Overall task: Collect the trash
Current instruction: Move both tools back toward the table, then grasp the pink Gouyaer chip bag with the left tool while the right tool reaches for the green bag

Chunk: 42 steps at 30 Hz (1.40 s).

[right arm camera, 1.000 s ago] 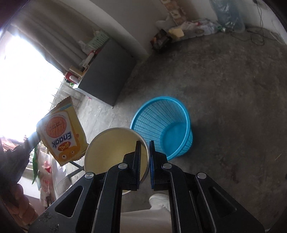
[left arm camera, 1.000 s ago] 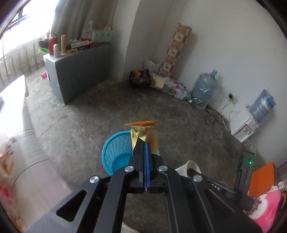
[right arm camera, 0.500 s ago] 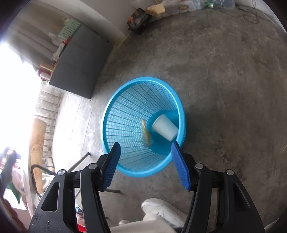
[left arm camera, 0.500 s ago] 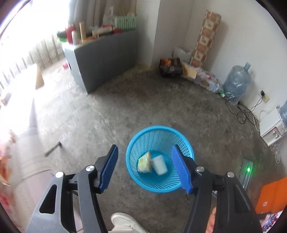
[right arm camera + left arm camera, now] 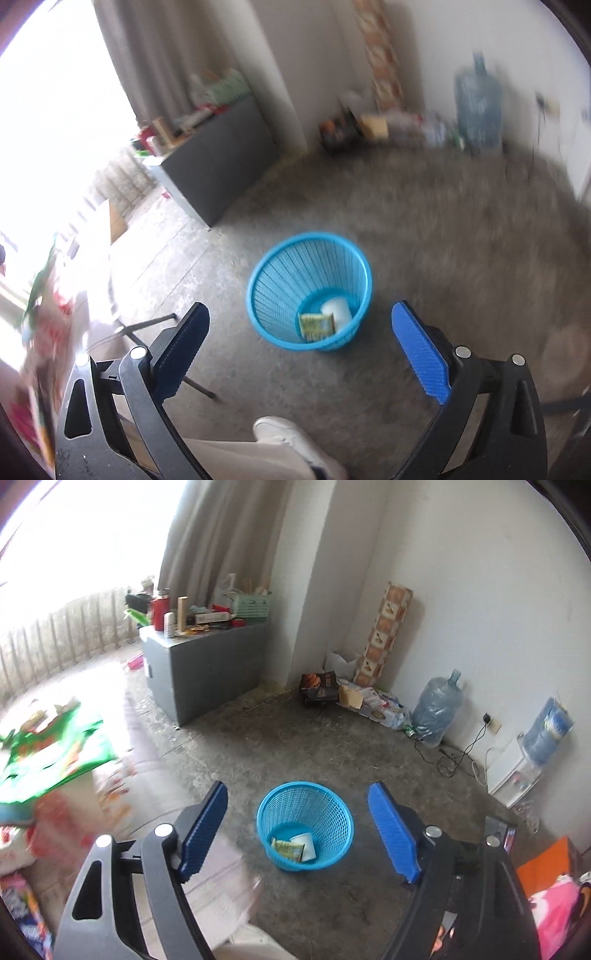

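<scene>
Left wrist view: left claw [image 5: 297,834] stands apart, empty, jaws just opened. Blue basket [image 5: 334,843] holds snack packet [image 5: 287,848] and paper cup [image 5: 306,846]. Right claw [image 5: 300,351] likewise apart, empty. More litter may remain elsewhere.

Blue mesh basket [image 5: 305,825] holds a white cup [image 5: 305,845] and yellow-green packet [image 5: 287,848].
</scene>
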### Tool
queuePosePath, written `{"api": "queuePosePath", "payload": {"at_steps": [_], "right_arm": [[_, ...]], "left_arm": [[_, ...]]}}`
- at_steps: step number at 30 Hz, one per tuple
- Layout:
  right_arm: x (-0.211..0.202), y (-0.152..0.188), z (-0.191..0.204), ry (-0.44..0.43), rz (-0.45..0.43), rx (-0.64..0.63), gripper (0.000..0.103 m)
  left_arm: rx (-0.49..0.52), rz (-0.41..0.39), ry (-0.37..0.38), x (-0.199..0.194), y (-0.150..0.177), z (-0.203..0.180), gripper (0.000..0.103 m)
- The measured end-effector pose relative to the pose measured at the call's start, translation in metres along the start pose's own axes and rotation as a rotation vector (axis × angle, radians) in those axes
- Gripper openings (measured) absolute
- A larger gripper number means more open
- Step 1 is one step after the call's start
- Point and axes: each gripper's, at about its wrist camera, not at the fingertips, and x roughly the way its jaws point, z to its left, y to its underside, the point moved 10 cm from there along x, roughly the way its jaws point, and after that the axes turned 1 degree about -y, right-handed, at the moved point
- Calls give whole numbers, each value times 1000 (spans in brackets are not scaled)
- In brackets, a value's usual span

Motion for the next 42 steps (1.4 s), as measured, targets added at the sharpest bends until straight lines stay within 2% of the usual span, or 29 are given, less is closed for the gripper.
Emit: {"api": "queuePosePath", "payload": {"at_steps": [3,7,10,13,15,19,22,30,35,42], "right_arm": [[-27,0,27,15,-57,-106,95],[-48,7,62,42,-79,-239,95],[-59,13,91,0,-99,-340,95],[-70,20,118,-43,-115,-411,95],[-78,24,136,-106,-121,-442,95],[-93,34,164,-265,-117,-450,95],[-97,42,178,-342,-97,-444,95],[-118,71,215,-452,-20,-439,95],[-118,80,222,-524,52,-396,94],[-109,107,254,-656,207,-371,78]], "left_arm": [[-3,-6,-33,-39,12,23,85],[9,-56,-109,-90,33,55,96],[-26,-67,-154,-122,53,83,97],[-119,-86,-182,-149,73,114,97],[-181,-96,-196,-166,88,134,97],[-276,-123,-223,-194,113,166,97],[-316,-153,-226,-211,130,182,97],[-369,-204,-207,-238,158,204,97],[-391,-218,-247,-252,179,219,97],[-467,-184,-306,-254,221,246,97]]}}
